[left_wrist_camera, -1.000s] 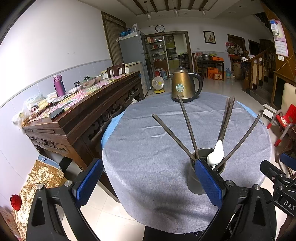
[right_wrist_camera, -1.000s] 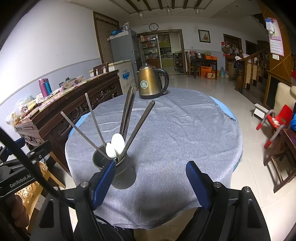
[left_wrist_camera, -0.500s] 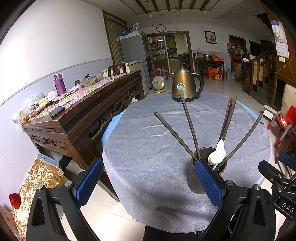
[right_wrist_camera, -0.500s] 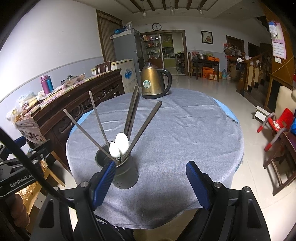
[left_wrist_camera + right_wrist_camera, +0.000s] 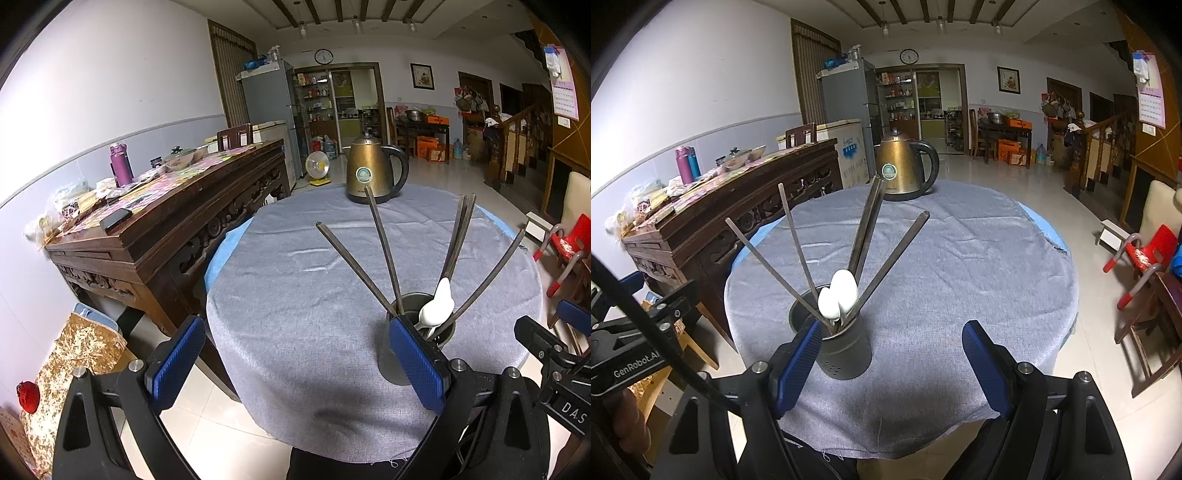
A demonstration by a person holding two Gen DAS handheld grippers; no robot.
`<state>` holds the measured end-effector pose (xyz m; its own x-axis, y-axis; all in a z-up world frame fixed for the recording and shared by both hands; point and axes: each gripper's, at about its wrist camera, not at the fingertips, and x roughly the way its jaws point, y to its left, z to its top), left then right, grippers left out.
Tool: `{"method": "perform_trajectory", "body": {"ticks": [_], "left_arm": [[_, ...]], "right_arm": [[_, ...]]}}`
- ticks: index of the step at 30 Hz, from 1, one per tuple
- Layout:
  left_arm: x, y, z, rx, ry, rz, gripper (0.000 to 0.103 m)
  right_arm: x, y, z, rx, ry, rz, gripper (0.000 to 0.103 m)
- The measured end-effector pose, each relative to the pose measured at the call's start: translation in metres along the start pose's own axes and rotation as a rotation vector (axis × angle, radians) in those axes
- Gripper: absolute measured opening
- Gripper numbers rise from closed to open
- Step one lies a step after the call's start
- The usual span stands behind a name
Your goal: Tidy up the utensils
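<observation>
A dark metal utensil holder (image 5: 846,350) stands near the front edge of the round table with the grey cloth (image 5: 960,266). It holds several dark chopsticks (image 5: 866,225) fanned out and two white spoons (image 5: 844,290). The holder also shows in the left wrist view (image 5: 421,332), just behind the right finger. My left gripper (image 5: 299,362) is open and empty, to the left of the holder. My right gripper (image 5: 890,365) is open and empty, to the right of the holder, at the table's front edge.
A gold kettle (image 5: 905,170) stands at the table's far side. A dark wooden sideboard (image 5: 166,229) with bottles and clutter runs along the left wall. A red child's chair (image 5: 1145,254) and a wooden chair stand at the right.
Both views have shifted only slightly. The holder and utensils have not moved, and both grippers stay open.
</observation>
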<state>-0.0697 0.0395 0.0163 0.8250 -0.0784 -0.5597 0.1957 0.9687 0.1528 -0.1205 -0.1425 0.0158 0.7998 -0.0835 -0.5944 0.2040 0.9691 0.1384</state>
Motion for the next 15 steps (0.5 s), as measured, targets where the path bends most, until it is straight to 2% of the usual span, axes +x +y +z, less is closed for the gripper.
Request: {"method": "perform_trajectory", "body": {"ticks": [15], "left_arm": [[-0.0003,0.004,-0.0023,-0.006,0.004,-0.01,0.1]], "right_arm": [[0.0003,0.0054,0.0005,0.006,0.005,-0.004,0.081]]}}
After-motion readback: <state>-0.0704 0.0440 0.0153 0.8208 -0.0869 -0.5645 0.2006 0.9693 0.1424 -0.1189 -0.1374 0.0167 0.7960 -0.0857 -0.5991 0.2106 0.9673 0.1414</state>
